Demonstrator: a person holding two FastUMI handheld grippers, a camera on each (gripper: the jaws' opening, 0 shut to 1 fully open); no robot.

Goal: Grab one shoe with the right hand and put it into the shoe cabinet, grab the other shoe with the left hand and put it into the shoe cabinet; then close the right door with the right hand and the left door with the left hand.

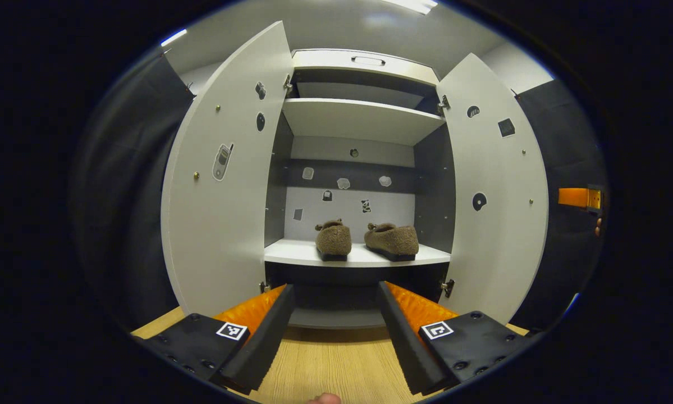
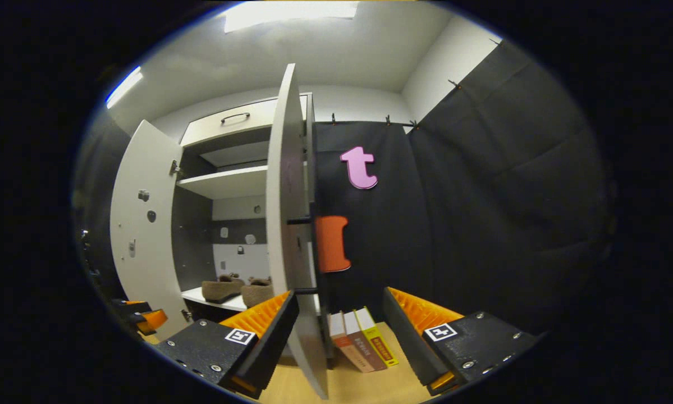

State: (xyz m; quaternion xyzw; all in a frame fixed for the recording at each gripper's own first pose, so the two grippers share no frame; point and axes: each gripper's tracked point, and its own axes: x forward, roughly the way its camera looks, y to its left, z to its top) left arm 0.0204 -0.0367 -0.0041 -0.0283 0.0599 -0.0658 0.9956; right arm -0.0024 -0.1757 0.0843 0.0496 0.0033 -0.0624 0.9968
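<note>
Shoes [image 1: 364, 240] sit inside the shoe cabinet [image 1: 358, 120]; right door [image 2: 291, 235] and left door [image 1: 224, 179] remain unclosed, left gripper [image 1: 336, 328] and right gripper [image 2: 339, 331] spread empty.

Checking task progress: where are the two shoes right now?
In the left gripper view, both shoes sit side by side on the cabinet's lower shelf, between the open left door and right door.

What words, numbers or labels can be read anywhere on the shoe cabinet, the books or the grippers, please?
None can be read.
Book spines: print too small and blurred.
Door stickers: pictures, no legible words.
Square markers on the left gripper: coded patterns, no words.
</note>
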